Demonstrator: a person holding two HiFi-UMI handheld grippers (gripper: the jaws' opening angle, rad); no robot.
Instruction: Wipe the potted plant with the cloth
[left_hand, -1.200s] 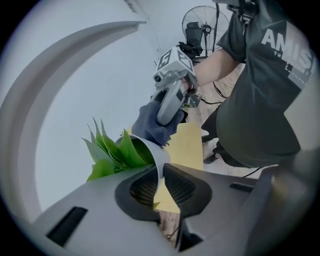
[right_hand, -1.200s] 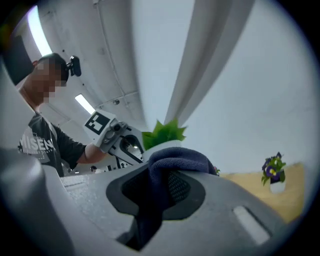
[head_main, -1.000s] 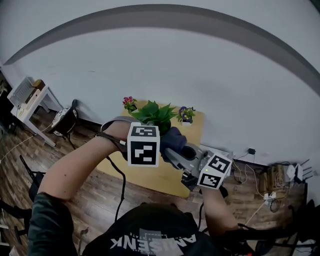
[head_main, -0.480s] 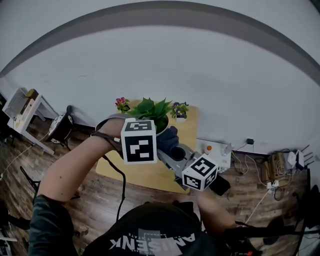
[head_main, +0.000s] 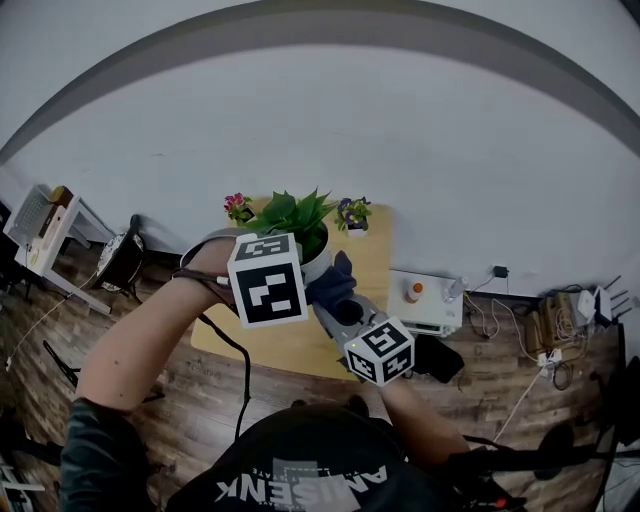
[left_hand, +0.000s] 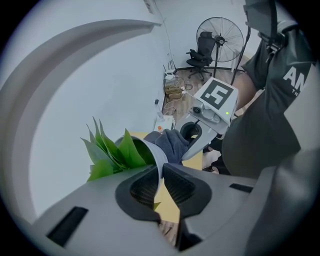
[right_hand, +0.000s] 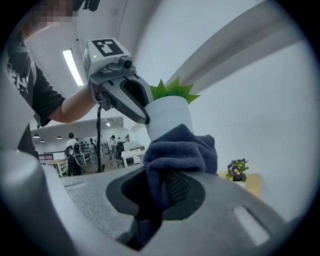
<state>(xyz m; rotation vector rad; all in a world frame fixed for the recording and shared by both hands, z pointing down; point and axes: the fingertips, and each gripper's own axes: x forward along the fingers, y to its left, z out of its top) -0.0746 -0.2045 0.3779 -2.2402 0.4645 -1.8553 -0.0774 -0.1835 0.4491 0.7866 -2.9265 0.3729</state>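
Steady the white pot (left_hand: 156, 153) by its rim, pinched in left gripper (left_hand: 161, 172), above the yellow table (head_main: 372, 262); press dark cloth (right_hand: 182, 147), clamped in right gripper (right_hand: 167, 187), flat on the pot's side; wipe gently, clear of leaves (left_hand: 112, 152) above the rim

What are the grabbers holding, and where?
Left gripper: the white pot, by its rim. Right gripper: the dark cloth, by a bunched fold.

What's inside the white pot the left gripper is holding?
The white pot, clamped at its rim by the left gripper, holds green leaves. Whatever lies beneath them is covered by the leaves and the pot wall.
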